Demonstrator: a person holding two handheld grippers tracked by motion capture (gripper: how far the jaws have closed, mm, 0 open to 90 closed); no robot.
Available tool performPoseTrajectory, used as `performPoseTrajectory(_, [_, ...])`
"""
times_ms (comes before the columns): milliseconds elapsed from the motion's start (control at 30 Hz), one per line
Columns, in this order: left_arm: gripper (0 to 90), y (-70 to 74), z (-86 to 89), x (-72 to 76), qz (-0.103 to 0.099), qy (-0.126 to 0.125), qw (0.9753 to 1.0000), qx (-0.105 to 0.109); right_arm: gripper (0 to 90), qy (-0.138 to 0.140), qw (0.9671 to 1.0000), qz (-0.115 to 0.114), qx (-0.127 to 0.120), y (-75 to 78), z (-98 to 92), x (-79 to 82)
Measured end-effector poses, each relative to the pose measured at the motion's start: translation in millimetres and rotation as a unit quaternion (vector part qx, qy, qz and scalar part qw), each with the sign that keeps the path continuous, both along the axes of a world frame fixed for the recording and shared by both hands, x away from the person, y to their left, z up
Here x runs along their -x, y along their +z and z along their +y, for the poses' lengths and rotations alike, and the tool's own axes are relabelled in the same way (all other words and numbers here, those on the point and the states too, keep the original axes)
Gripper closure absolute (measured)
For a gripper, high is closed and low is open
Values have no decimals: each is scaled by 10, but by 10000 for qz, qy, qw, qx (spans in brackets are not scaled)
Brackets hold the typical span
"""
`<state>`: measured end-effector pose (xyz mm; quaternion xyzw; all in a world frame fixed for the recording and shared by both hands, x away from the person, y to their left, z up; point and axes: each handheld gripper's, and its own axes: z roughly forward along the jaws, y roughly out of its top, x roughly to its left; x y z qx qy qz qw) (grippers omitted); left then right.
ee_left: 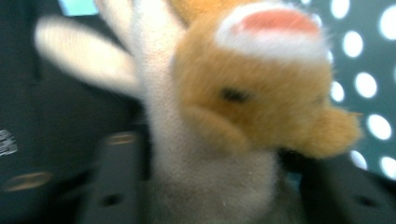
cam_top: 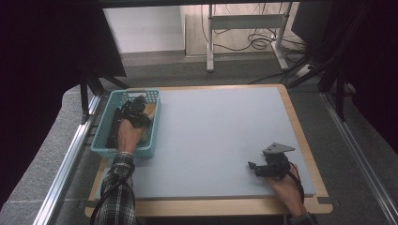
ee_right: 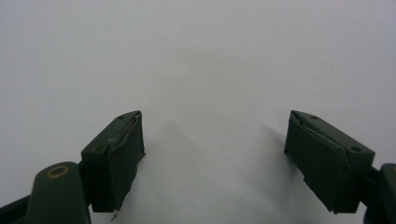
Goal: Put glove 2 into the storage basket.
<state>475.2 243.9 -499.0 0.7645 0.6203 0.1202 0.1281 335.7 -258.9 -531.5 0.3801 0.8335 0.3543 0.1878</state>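
Observation:
A plush toy (ee_left: 243, 107), orange-brown with cream parts, sits close between the two black jaws of my left gripper (ee_left: 215, 198); its cream body fills the gap between them. From above, that left gripper (cam_top: 136, 110) reaches into a teal perforated basket (cam_top: 101, 136) at the table's left, and a bit of the toy (cam_top: 149, 109) shows beside it. My right gripper (cam_top: 252, 168) rests low at the front right of the grey mat (cam_top: 216, 126). Its jaws stand wide apart over bare mat in the right gripper view (ee_right: 215, 158), with nothing between them.
The basket's holed wall (ee_left: 369, 84) rises just behind the toy. Dark items lie in the basket's left part (cam_top: 112, 131). The mat lies on a wooden tabletop (cam_top: 211, 206). Metal rails (cam_top: 70, 159) run along both sides. A desk frame with cables (cam_top: 248, 28) stands beyond.

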Motion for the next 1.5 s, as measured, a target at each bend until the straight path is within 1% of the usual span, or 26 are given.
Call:
performPoseTrajectory(33, [356,-1,4,1,56,-48,10000,-31,190,2,10000,-2,0,0,0,0])
performPoseTrajectory(100, [267,23,45,26,89,-86,9999,-64,190,2,10000,0,0,0,0,0])
performPoseTrajectory(167, [161,87,101,74,84,-132,9998,112,190,2,10000,0,2,0,1,0])
performPoseTrajectory(200, [131,136,127,105,39,-157,9997,178,190,2,10000,0,2,0,1,0])
performPoseTrajectory(267, [105,252,168,175,-75,-221,9993,291,190,3,10000,0,6,0,0,-1])
performPoseTrajectory(333, [99,389,217,246,-267,-303,9982,440,190,1,10000,-2,6,-1,1,0])
performPoseTrajectory(400, [120,511,284,303,-467,-315,9968,567,190,1,10000,-2,6,-1,1,0])
performPoseTrajectory(433, [154,556,326,322,-577,-282,9960,616,190,1,10000,-2,7,-1,1,0])
performPoseTrajectory(467, [218,586,377,338,-671,-175,9953,680,190,2,10000,-3,8,-1,0,-1])
performPoseTrajectory(500, [315,589,404,340,-692,-116,9952,686,190,2,10000,-3,9,-1,0,-1])
performPoseTrajectory(533, [407,573,434,335,-690,-31,9955,644,190,1,10000,-3,8,-1,1,0])
performPoseTrajectory(567, [495,525,459,317,-615,41,9967,535,190,2,10000,-3,8,-1,1,-1])
performPoseTrajectory(600, [595,455,471,289,-517,79,9980,356,190,2,10000,-2,8,-1,1,-1])
performPoseTrajectory(633, [666,408,476,269,-471,91,9985,280,190,1,10000,-2,7,-1,1,-1])
performPoseTrajectory(700, [753,281,474,214,-371,219,9989,186,190,4,10000,0,6,0,0,-1])
performPoseTrajectory(733, [783,236,470,193,-343,247,9989,186,190,3,10000,1,7,0,0,-1])
performPoseTrajectory(767, [807,156,451,151,-286,262,9990,204,190,3,10000,0,6,0,0,-1])
performPoseTrajectory(800, [828,123,434,131,-250,263,9991,197,190,3,10000,0,5,0,0,-1])
performPoseTrajectory(867, [844,62,378,89,-163,200,9994,237,190,4,10000,0,5,0,-1,-1])
performPoseTrajectory(967, [863,8,211,42,-50,-33,9995,318,190,3,10000,1,3,0,0,-1])
performPoseTrajectory(1067, [885,-3,107,33,-63,-89,9999,56,190,2,10000,1,2,0,0,-1])
performPoseTrajectory(1133, [873,6,139,36,-71,-38,9999,92,190,3,10000,0,2,0,0,0])
performPoseTrajectory(1233, [807,25,229,59,-214,100,9997,102,190,3,10000,0,1,0,0,-1])
performPoseTrajectory(1333, [745,58,304,95,-420,192,9988,152,190,3,10000,1,4,0,0,-1])
performPoseTrajectory(1433, [670,115,368,130,-661,291,9971,229,190,-2,10000,-1,1,-1,1,0])
performPoseTrajectory(1500, [620,147,394,145,-770,365,9958,323,190,-1,10000,-1,3,-1,1,0])
